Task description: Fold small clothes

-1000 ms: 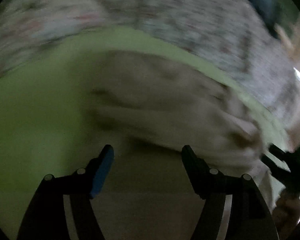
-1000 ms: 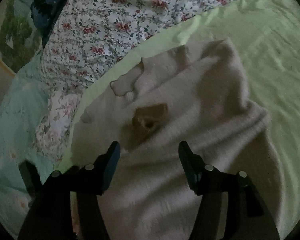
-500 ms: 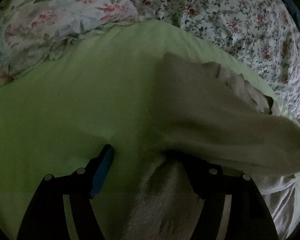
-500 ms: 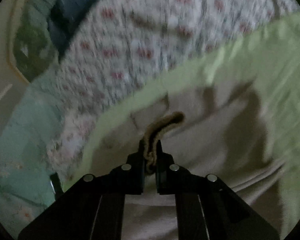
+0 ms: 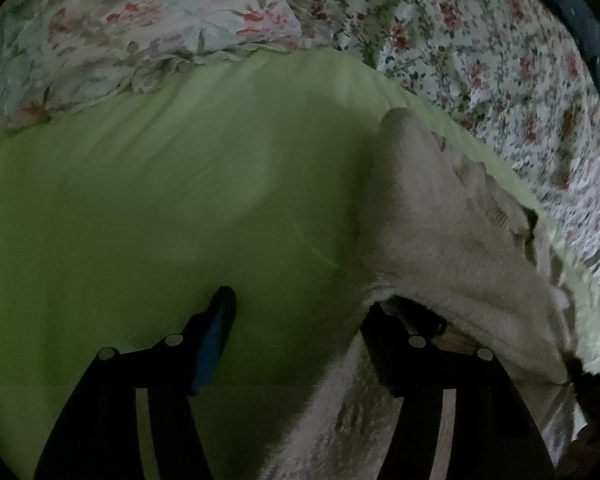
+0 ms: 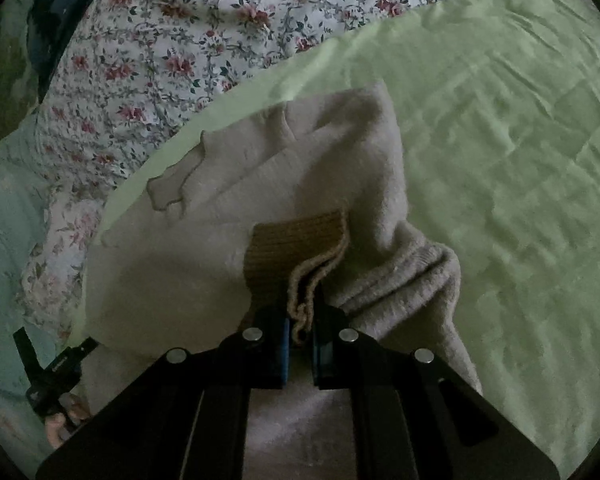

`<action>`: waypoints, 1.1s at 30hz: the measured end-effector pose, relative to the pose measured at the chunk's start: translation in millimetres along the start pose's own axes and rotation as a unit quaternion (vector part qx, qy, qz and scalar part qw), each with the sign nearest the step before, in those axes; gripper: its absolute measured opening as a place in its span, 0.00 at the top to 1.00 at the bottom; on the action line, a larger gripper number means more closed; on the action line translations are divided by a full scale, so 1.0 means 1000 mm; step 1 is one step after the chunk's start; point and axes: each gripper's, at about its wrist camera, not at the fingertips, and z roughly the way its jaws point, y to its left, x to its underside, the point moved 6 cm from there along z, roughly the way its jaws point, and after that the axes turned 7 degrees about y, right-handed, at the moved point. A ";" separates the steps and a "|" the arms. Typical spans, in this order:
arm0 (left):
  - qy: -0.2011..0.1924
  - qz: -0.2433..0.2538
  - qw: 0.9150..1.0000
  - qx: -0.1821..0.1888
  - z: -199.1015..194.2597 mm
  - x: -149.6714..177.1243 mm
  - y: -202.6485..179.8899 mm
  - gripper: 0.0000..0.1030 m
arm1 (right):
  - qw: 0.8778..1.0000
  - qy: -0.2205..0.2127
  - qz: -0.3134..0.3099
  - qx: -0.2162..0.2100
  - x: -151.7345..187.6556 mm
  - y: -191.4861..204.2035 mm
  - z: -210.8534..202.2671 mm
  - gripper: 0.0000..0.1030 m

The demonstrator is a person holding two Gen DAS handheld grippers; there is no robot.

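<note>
A small beige knit sweater (image 6: 228, 216) lies on a light green sheet (image 6: 500, 128). My right gripper (image 6: 300, 320) is shut on its brown ribbed cuff (image 6: 300, 240) and holds that sleeve lifted over the body of the sweater. In the left wrist view the sweater (image 5: 440, 208) fills the right side. My left gripper (image 5: 300, 308) is open; its right finger is tucked under a raised fold of the sweater and its left finger (image 5: 220, 312) hangs over bare sheet (image 5: 160, 200).
A floral quilt (image 6: 188, 40) borders the sheet on the far side, also in the left wrist view (image 5: 500, 60). A floral pillow (image 5: 140, 28) lies at the sheet's far left. Pale teal bedding (image 6: 8, 240) lies at the left.
My right gripper closed on the brown cuff and lifted the sleeve. My left gripper moved left, so the sweater now sits on its right with one finger under the fold.
</note>
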 end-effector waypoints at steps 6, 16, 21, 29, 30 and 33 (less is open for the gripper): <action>-0.009 -0.014 1.000 0.016 -0.003 0.002 0.005 0.40 | 0.999 0.011 0.019 0.023 0.007 -0.005 -0.011 0.80; 0.012 -0.019 0.999 0.026 -0.012 0.008 0.010 0.42 | 0.999 -0.021 -0.001 0.026 0.026 0.005 -0.063 0.52; 0.040 0.001 0.996 0.077 -0.047 0.044 0.016 0.41 | 1.000 -0.011 -0.003 0.027 0.059 -0.009 -0.089 0.45; 0.096 0.065 0.985 0.130 -0.101 0.127 0.025 0.29 | 1.000 0.004 -0.010 0.006 0.115 -0.026 -0.126 0.41; 0.104 0.069 0.983 0.132 -0.105 0.136 0.027 0.29 | 1.000 0.006 -0.013 0.002 0.124 -0.028 -0.132 0.40; 0.131 0.090 0.976 0.147 -0.121 0.170 0.031 0.27 | 1.000 0.016 -0.017 -0.003 0.139 -0.034 -0.140 0.39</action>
